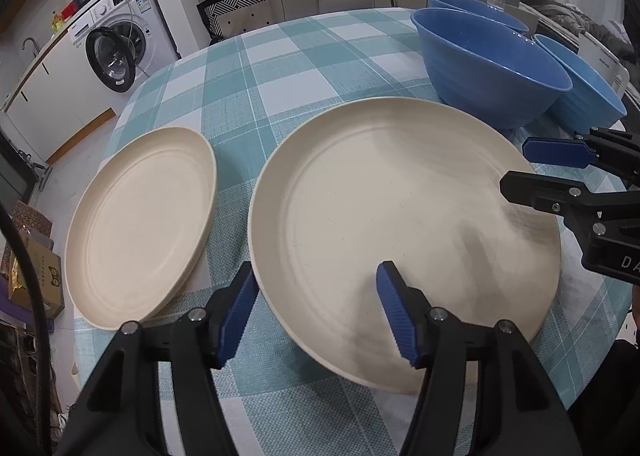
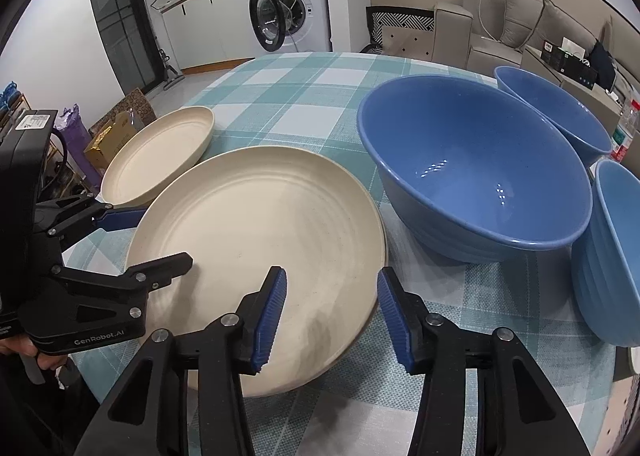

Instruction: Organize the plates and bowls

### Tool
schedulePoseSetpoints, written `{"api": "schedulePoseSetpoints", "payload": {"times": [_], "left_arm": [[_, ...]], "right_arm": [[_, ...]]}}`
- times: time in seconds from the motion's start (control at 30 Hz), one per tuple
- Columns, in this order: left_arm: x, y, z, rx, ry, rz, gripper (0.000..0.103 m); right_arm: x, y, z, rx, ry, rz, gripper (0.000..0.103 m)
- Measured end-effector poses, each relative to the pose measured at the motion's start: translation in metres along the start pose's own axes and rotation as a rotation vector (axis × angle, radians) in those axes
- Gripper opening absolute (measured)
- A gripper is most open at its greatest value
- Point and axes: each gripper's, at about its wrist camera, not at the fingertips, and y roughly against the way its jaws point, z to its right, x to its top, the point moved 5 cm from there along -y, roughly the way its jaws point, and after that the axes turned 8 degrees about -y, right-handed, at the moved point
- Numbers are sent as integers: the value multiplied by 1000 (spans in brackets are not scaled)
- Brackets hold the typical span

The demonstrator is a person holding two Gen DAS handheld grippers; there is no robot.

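Observation:
A large cream plate (image 1: 400, 224) (image 2: 256, 248) lies on the checked table, with a smaller cream plate (image 1: 140, 224) (image 2: 160, 152) to its left. Three blue bowls stand at the right: a big one (image 1: 488, 64) (image 2: 472, 172), one behind it (image 1: 472, 10) (image 2: 556, 112), and a lighter one (image 1: 584, 84) (image 2: 612, 256). My left gripper (image 1: 316, 312) is open, its jaws straddling the large plate's near left rim. My right gripper (image 2: 332, 316) is open, its jaws straddling the same plate's right rim; it also shows in the left wrist view (image 1: 516, 164).
The round table with a teal checked cloth (image 1: 288, 68) (image 2: 300, 96) drops off at the left. A washing machine (image 2: 288, 16), cardboard boxes (image 1: 36, 276) and a grey sofa (image 2: 520, 24) stand beyond the table.

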Motion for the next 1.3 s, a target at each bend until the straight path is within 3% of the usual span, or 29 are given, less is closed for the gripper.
{"api": "schedulePoseSetpoints", "payload": {"times": [0.13,0.37,0.5,0.63,0.7,0.83,1.1,1.3], "left_arm": [[0,0,-1,-4,-3,1,62],[0,3,-5,-52,22,-5,65],[4,11,-9,-52,28,33,79],[6,21,-14,-43,35,64,86],[8,27,-19,-31,51,87,99],[11,38,-32,-76,109,130,103],[14,52,-65,-64,232,203,103],[10,57,-81,-31,270,210,103]], "right_arm": [[0,-1,0,4,-4,-6,53],[1,-1,-1,23,-15,-3,79],[4,2,1,9,-23,10,89],[6,6,4,9,-38,24,98],[7,9,3,24,-42,27,99],[7,14,-1,37,-34,36,101],[9,27,-16,89,-14,61,102],[13,40,-29,109,12,89,102]]}}
